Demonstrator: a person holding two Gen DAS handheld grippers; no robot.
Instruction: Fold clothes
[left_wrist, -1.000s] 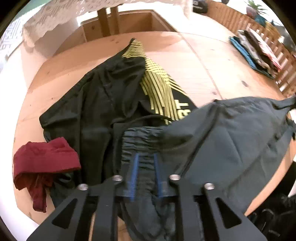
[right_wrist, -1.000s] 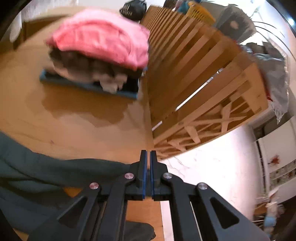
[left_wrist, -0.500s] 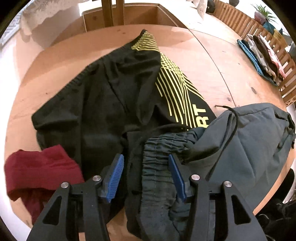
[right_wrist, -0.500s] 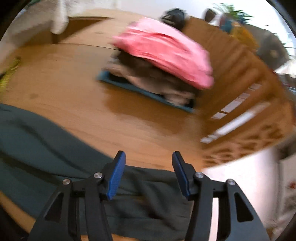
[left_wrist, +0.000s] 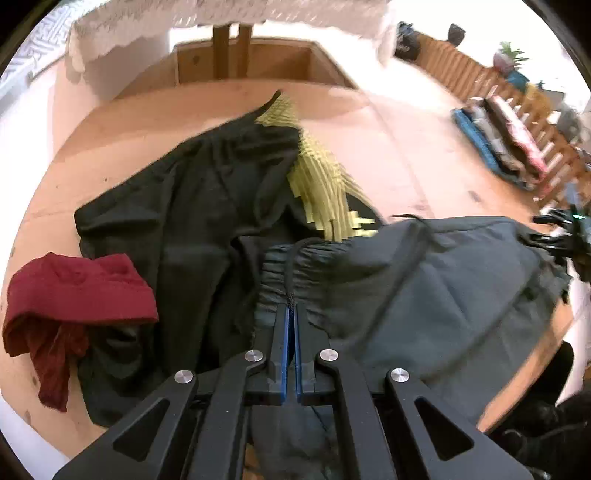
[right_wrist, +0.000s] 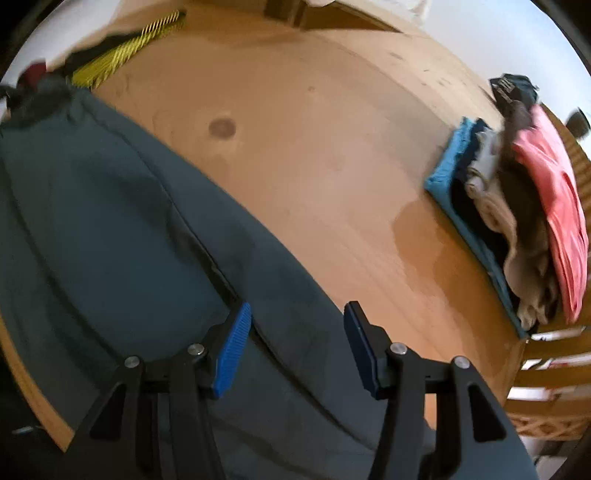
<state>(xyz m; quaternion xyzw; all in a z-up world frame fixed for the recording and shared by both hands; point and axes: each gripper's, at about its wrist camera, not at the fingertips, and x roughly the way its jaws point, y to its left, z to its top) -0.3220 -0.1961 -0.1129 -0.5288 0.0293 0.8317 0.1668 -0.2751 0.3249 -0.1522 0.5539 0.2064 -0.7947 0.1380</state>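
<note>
A pair of dark grey shorts (left_wrist: 436, 291) lies spread across the near right of the wooden table (left_wrist: 388, 122). My left gripper (left_wrist: 291, 314) is shut on their gathered waistband, where a black drawstring runs down to the fingertips. In the right wrist view my right gripper (right_wrist: 297, 326) is open, its blue pads (right_wrist: 232, 347) standing wide apart just over the far end of the shorts (right_wrist: 110, 206), with nothing between them. A black garment with yellow stripes (left_wrist: 207, 199) lies under the shorts' left edge.
A crumpled dark red garment (left_wrist: 77, 288) sits at the table's left edge. A stack of folded clothes (right_wrist: 517, 206) with a pink piece on top stands at the right, against a slatted wooden railing (left_wrist: 469, 74). Bare table (right_wrist: 314, 129) lies between stack and shorts.
My left gripper opened half a second ago and has now shut on the waistband. My right gripper let go of the shorts, opened, and swung left over the cloth.
</note>
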